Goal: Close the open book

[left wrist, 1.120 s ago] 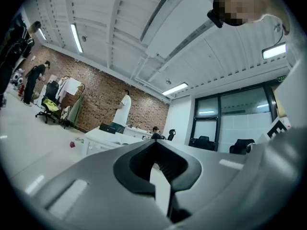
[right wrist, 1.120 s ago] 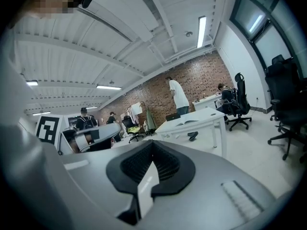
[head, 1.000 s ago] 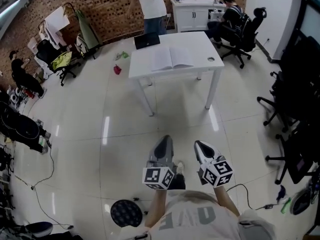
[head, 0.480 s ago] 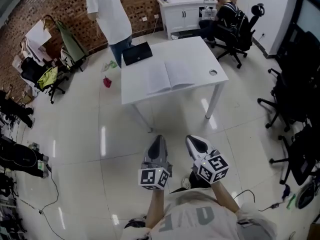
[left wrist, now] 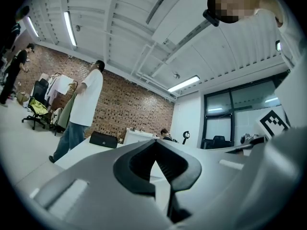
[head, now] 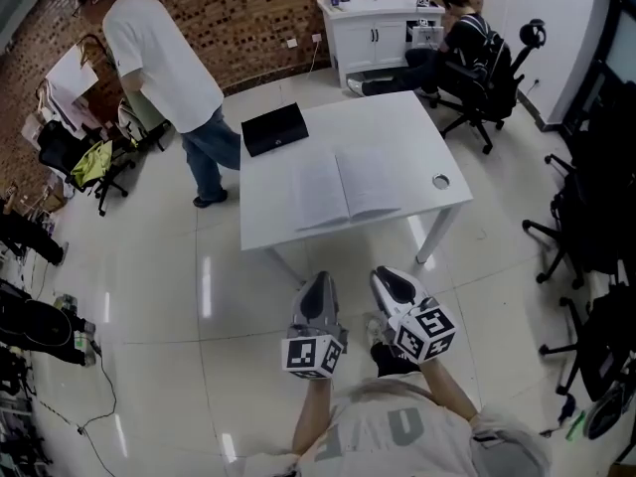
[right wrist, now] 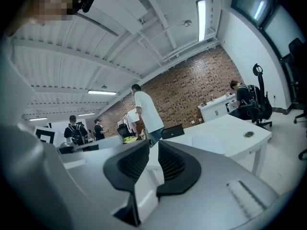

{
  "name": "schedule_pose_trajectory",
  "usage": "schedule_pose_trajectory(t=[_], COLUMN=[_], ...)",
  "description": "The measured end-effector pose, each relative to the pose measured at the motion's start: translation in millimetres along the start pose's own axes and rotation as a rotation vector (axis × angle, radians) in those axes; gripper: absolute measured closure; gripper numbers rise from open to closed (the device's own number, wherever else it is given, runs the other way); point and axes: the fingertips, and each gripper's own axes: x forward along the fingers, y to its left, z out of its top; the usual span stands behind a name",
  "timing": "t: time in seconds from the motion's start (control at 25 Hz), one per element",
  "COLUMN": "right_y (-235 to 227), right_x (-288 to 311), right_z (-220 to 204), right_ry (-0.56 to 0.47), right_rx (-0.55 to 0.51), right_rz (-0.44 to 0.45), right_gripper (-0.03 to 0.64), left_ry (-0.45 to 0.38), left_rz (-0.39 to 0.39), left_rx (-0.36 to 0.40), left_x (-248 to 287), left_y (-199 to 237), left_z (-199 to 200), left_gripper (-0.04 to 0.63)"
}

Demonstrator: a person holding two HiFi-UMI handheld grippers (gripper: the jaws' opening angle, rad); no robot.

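White table (head: 397, 127) bearing open book (head: 346, 189), print too small to read, left gripper (head: 318, 280) clenched empty, right gripper (head: 384, 275) jaws just opening, empty

Brightly and evenly lit from ceiling strip lights (left wrist: 67, 25); pale streaks of glare on the glossy floor (head: 206, 276), white desk (head: 397, 137) near washed out, shadows faint and soft. Heavy fisheye bending with black vignetted corners in both gripper views, close foreground there slightly soft. Head view sharp, mildly curved towards the edges.

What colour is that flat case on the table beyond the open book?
The case is black; the head view shows it best.
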Motion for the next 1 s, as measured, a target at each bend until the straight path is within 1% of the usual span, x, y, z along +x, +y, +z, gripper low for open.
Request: schedule_pose_trajectory(t=[0.16, 0.32, 0.4, 0.48, 0.6, 0.72, 0.88, 1.0], right_y=[-31.9, -56.1, -70.0, -80.1, -87.0, -90.6, -100.4, -121.3], right_x=[53.2, 92.9, 108.6, 122.6, 136.9, 148.0, 161.8, 173.7], right_z=[18.2, 31.3, 34.7, 37.0, 38.7, 39.3, 22.8, -18.0], right_ry=[0.024, 0.04, 0.045, 0.048, 0.052, 0.046, 0.073, 0.163], right_rx=[0.009, -0.017, -0.004, 0.004, 0.015, 0.04, 0.094, 0.091], right_rz=[0.038, 0.063, 0.052, 0.036, 0.025, 0.019, -0.002, -0.063], right_gripper=[0.558, 0.551, 0.537, 0.521, 0.511, 0.504, 0.459, 0.401], left_ry=[-0.014, -0.041, -0.041, -0.024, 0.004, 0.016, 0.027, 0.046], left_rz=[-0.01, 0.022, 0.03, 0.03, 0.025, 0.012, -0.008, -0.01], left_rx=[0.013, 0.044, 0.047, 0.046, 0.048, 0.068, 0.078, 0.073], left_x=[69.5, 117.7, 133.1, 145.8, 159.0, 168.6, 176.3, 176.9], left_y=[17.8, 35.6, 41.2, 48.5, 57.2, 63.4, 70.5, 80.1], left_z=[3.6, 15.4, 17.3, 13.8, 7.0, 3.5, -0.9, -21.7], left_gripper=[0.581, 0.581, 0.581, 0.581, 0.581, 0.581, 0.581, 0.581])
